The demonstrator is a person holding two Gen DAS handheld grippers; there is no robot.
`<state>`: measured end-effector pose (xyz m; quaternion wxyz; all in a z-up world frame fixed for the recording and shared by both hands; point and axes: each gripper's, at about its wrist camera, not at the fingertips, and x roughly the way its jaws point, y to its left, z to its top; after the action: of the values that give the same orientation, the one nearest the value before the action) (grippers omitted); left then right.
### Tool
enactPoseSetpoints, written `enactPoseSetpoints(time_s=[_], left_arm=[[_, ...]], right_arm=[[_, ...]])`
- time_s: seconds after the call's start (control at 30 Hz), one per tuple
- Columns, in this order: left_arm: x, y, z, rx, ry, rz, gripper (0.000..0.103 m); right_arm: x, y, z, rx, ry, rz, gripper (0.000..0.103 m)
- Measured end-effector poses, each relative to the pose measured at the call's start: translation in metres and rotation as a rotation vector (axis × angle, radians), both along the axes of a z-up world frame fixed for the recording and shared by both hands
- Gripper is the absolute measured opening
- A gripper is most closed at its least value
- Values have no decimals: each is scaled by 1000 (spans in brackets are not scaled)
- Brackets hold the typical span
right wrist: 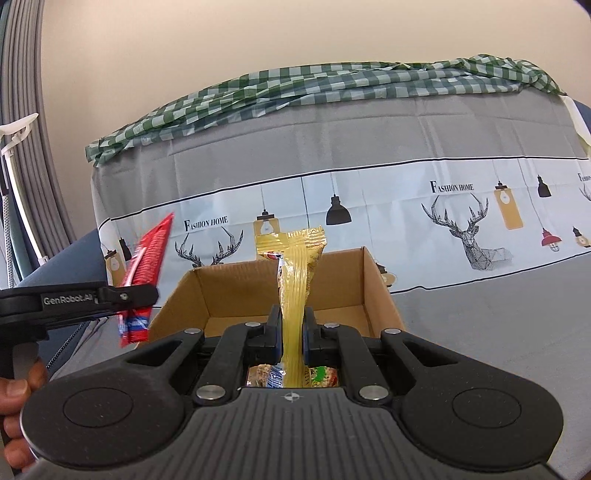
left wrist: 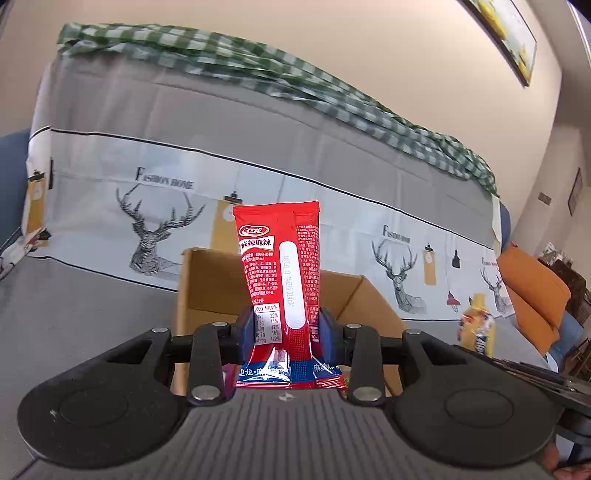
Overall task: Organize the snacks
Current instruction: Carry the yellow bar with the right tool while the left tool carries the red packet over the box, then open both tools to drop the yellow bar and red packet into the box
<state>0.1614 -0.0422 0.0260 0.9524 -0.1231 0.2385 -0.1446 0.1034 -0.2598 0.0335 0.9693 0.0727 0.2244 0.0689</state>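
Two tongs above the cardboard box: left pinching a red packet, right a yellow packet.

**Background, non-task items**

Grey sofa cover with deer and lamp print band, "Fashion Home" lettering. Green checked cloth bunched along the backrest top. Orange cushion at right end. Framed picture on beige wall. Grey curtain far left.

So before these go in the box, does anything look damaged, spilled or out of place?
Nothing stands out. The red snack packet and the yellow snack packet are intact and held upright near the open cardboard box; nothing is spilled.
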Motion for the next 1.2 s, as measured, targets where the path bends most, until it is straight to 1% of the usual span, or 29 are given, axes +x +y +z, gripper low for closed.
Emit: enactPoseSetpoints(time_s=[0.33,1.2], left_arm=[[-1,-14,-3,8,-14,-33,39],[0,-18,-2,-5,-26,-48,39]], right_arm=[[2,6,0,-23,-3,16,10],[3,8,-2,-50,3,28,10]])
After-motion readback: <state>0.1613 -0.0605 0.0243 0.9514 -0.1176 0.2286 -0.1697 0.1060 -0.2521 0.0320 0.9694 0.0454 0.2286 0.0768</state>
